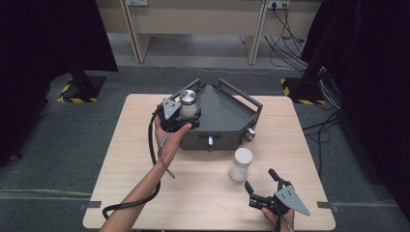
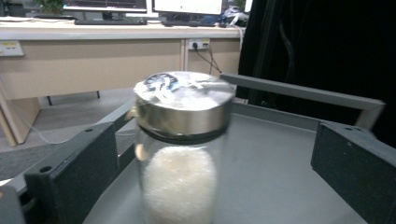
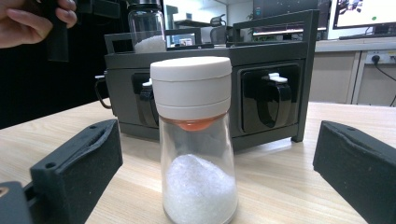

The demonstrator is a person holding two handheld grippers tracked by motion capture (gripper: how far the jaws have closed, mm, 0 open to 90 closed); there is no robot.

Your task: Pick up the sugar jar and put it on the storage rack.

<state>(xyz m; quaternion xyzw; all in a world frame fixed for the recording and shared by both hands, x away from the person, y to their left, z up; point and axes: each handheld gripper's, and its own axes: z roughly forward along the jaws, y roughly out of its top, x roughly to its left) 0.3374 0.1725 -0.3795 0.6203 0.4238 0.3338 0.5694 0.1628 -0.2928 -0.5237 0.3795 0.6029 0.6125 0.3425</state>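
left gripper [image 1: 186,113] raised (jaws spread); right gripper [image 1: 263,182] low.

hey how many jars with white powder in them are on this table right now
2. A metal-lidded jar stands in the grey tray at its left corner, between the left gripper jaws. A white-lidded jar stands on the table before the tray, ahead of the right gripper.

High view: overhead, looking forward and down past the grey tray [image 1: 227,116]. Left gripper view: right up close inside that tray [image 2: 280,163], facing outward. Right gripper view: low, near the tabletop, facing the same tray's [image 3: 205,51] front wall.
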